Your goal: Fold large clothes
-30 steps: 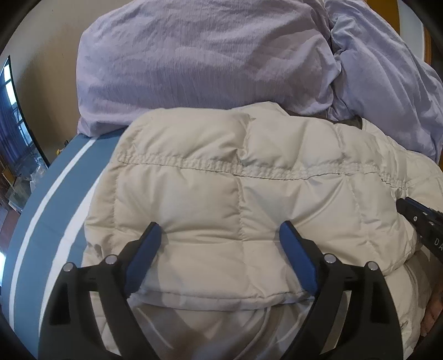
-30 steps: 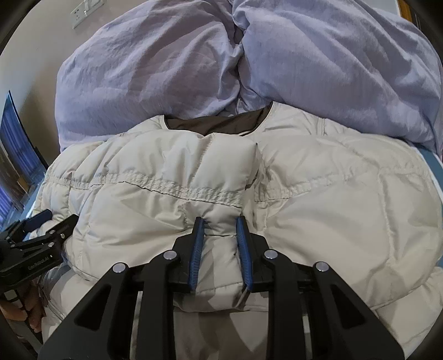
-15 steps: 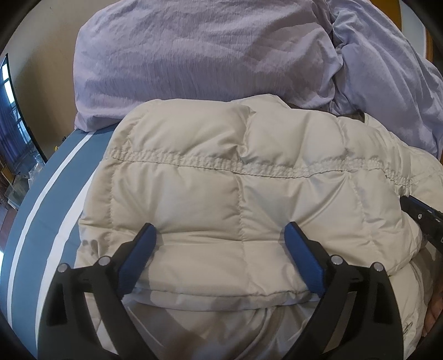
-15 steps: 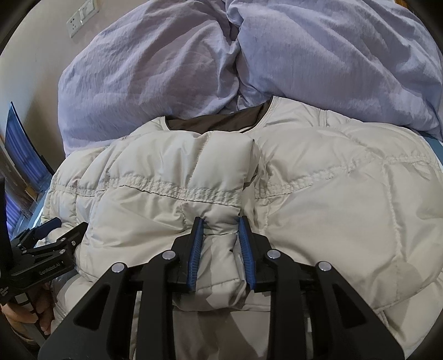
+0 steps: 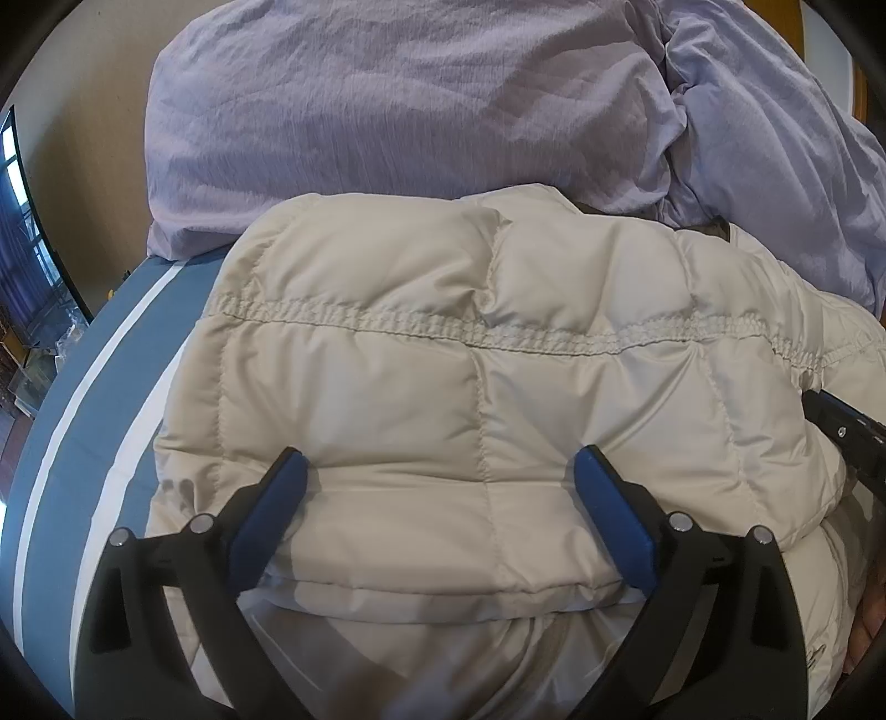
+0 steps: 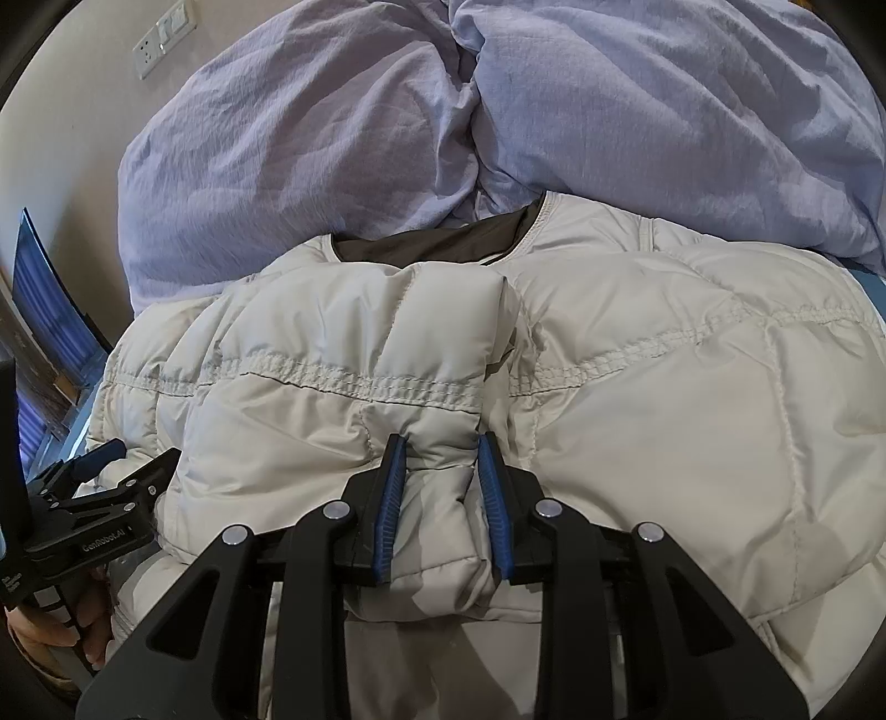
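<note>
A cream quilted puffer jacket (image 5: 443, 360) lies on the bed, its lower part folded up over its body. In the right wrist view the jacket (image 6: 664, 387) shows a dark brown collar lining (image 6: 432, 241) at its far edge. My left gripper (image 5: 440, 471) is open, its blue pads wide apart over the folded edge. My right gripper (image 6: 440, 448) is shut on a bunched fold of the jacket. The left gripper also shows at the left of the right wrist view (image 6: 105, 471).
A rumpled lavender duvet (image 5: 415, 111) is piled right behind the jacket. The blue and white striped bedsheet (image 5: 83, 415) shows at the left, with the bed edge and a window beyond. A wall socket (image 6: 166, 39) is on the beige wall.
The folded jacket edge has been carried a little farther toward the duvet. The left gripper stays open and the right gripper stays shut on the fold.
</note>
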Tool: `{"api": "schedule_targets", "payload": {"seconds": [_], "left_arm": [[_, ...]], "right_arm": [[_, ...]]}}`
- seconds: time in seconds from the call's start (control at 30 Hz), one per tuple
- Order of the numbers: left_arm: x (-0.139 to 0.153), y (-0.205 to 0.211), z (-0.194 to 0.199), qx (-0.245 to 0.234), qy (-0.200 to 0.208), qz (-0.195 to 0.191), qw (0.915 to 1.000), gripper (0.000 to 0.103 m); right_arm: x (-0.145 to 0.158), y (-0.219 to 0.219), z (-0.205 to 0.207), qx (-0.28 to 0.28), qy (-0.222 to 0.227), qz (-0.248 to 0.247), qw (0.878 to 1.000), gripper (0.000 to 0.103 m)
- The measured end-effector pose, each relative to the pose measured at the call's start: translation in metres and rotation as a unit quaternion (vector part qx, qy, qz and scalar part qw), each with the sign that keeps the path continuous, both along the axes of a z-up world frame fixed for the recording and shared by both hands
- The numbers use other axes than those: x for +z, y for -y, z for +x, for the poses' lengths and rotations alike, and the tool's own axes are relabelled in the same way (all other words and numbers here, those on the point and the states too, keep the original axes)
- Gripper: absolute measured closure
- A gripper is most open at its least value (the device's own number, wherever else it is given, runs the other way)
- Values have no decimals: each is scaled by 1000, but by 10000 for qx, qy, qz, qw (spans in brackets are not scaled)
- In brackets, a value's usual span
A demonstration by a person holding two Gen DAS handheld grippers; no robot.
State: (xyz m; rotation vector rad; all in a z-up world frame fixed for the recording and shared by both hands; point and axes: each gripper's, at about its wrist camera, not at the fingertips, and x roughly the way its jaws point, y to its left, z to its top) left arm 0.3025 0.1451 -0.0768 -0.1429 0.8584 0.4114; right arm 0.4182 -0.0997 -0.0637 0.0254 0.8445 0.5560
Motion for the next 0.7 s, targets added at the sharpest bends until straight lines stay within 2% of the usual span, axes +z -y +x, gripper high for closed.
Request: {"api": "schedule_targets", "payload": {"seconds": [0.43,0.53,0.57,0.6,0.67,0.7], "left_arm": [[0,-1,1,-4,0,-16,10000,4],[0,0,1,0,1,-18,10000,4],[1,0,-1,15,-10,-19,10000,4],[3,0,-3,23,-38,-29,10000,4],[11,1,-16,-26,-31,-121,9999,4],[17,1,-26,-55,3,-179,9998,4]], "right_arm": [[-2,1,0,-26,-5,9,10000,73],[0,1,0,-51,-23,36,10000,70],[2,1,-1,-102,-28,-26,9999,59],[7,1,-3,-196,-33,-184,9996,36],[18,6,-9,-265,20,-280,9993,21],[23,10,-13,-251,43,-231,9994,21]]}}
